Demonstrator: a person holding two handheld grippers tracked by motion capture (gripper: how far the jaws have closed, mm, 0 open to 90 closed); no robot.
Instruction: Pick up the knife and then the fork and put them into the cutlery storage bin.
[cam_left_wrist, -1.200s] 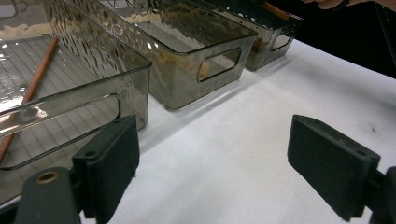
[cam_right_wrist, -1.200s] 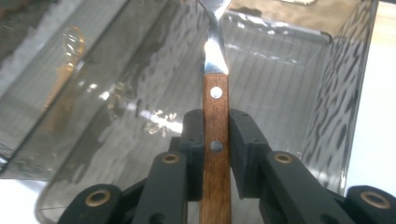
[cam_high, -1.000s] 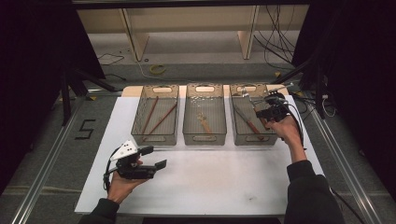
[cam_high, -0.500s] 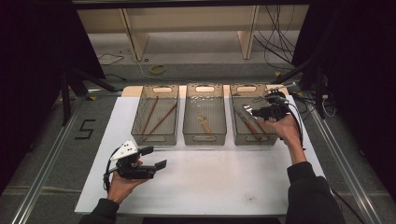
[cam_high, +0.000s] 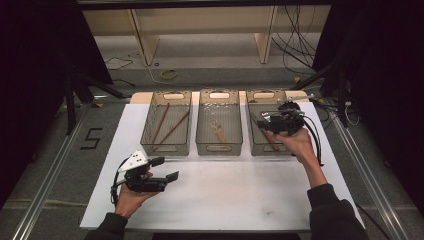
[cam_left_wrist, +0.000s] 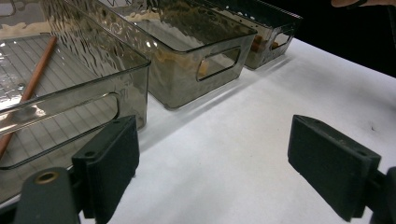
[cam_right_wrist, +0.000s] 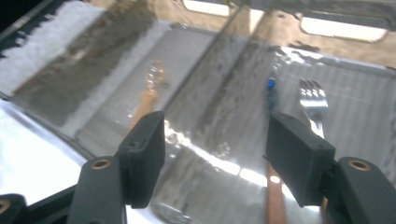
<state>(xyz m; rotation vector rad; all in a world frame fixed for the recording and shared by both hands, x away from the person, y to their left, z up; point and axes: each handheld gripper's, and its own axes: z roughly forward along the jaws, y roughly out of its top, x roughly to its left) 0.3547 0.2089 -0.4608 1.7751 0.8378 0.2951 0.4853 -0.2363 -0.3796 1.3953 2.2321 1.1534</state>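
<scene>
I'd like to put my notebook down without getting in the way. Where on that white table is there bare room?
The widest bare patch is the front of the white table, between the left gripper and the person's right sleeve. It is crowded along the back: three bins stand side by side, with narrow gaps, and the right gripper, jaws just opened and holding nothing, hovers over the right bin.

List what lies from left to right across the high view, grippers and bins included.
left gripper, open over the white mat → left bin with two chopsticks → middle bin with a wooden utensil → right bin → right gripper, open above that bin.
</scene>
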